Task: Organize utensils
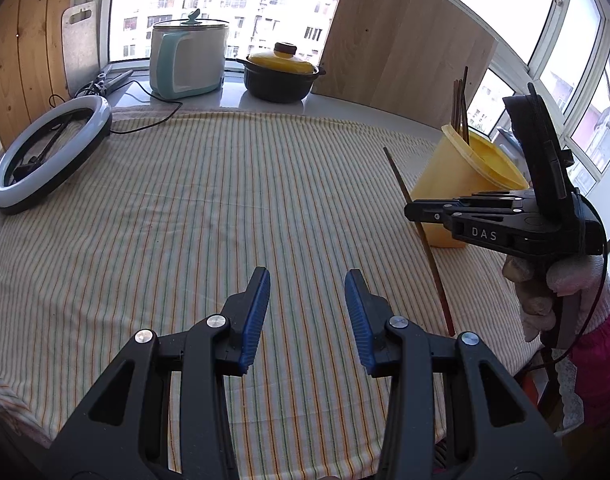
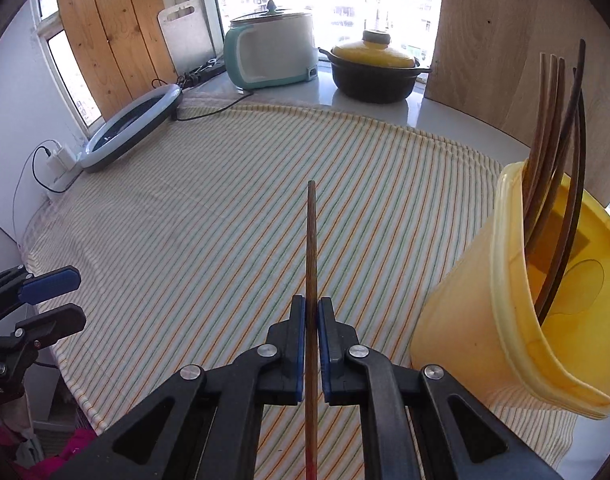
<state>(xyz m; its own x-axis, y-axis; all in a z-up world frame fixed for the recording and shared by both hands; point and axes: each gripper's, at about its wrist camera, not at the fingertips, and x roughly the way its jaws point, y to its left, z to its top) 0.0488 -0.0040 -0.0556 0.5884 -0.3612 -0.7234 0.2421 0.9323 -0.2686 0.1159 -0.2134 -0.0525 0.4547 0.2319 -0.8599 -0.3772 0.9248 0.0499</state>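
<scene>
The right gripper [image 2: 312, 312], jaws clamped on a single chopstick [image 2: 311, 248], holds the stick above the striped cloth [image 2: 209, 216], its tip pointing toward 12 o'clock in the right wrist view. At 3 o'clock from the grip, just beside it, stands the yellow cup [image 2: 465, 328], already holding several chopsticks [image 2: 545, 132] that lean on its far rim. The left gripper [image 1: 307, 300] hangs over the middle of the cloth with jaws apart and nothing between them. From its camera the held stick slants in front of the cup at 2 o'clock. No other loose utensil shows on the cloth, so the sorting looks nearly done: this stick appears to be the last, and it has yet to go into the cup.
</scene>
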